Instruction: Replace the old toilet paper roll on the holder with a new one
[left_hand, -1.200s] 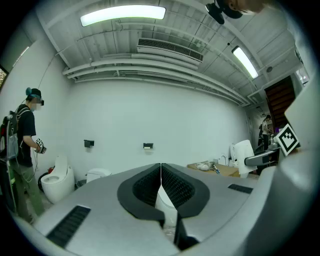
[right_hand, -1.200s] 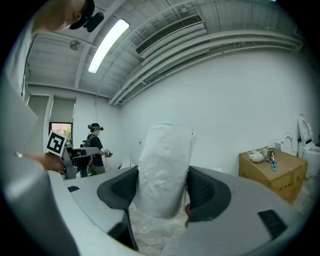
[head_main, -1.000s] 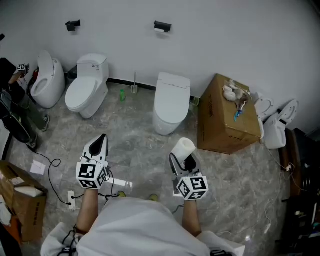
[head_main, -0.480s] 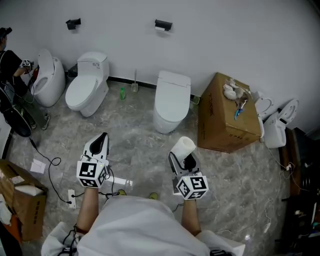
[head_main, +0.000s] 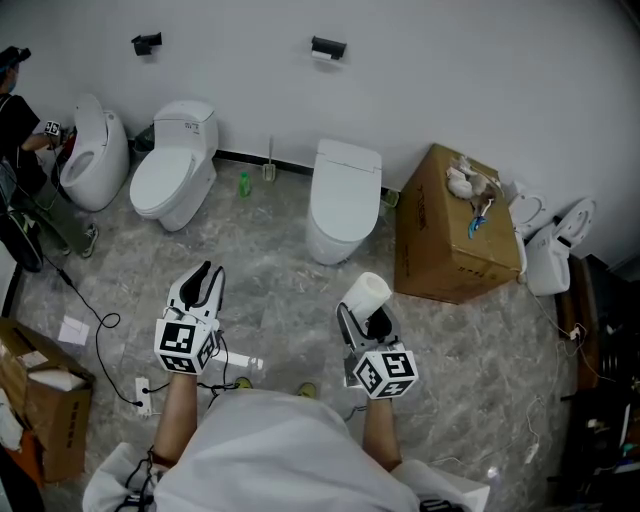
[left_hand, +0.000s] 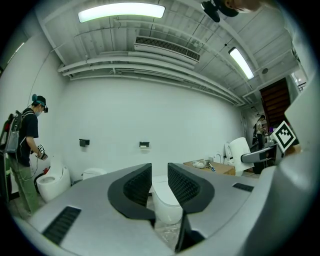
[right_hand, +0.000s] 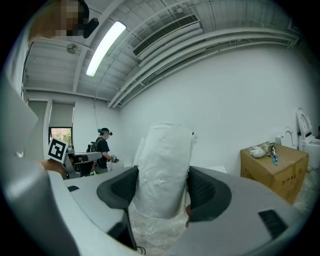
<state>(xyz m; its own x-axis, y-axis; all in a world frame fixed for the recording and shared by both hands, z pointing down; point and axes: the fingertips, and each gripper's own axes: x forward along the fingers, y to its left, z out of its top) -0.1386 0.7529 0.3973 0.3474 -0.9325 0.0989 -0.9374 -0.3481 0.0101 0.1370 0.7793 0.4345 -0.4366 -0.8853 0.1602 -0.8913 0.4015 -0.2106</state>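
A: Where's the new roll (right_hand: 164, 165)?
B: Clamped between the jaws of your right gripper (head_main: 364, 312) (plastic-wrapped), well apart from the wall holder (head_main: 326, 49). The jaws of your left gripper (left_hand: 159, 181) have just been opening, narrow and empty.

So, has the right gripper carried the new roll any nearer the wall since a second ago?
No. The right gripper, shut on the roll, sits just as far short of the white toilet as before.

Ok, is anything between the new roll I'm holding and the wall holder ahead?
Only the toilet: it stands on the floor against the wall, below the holder, between it and the roll. The box is off to the right. Above the toilet nothing visible blocks the way.
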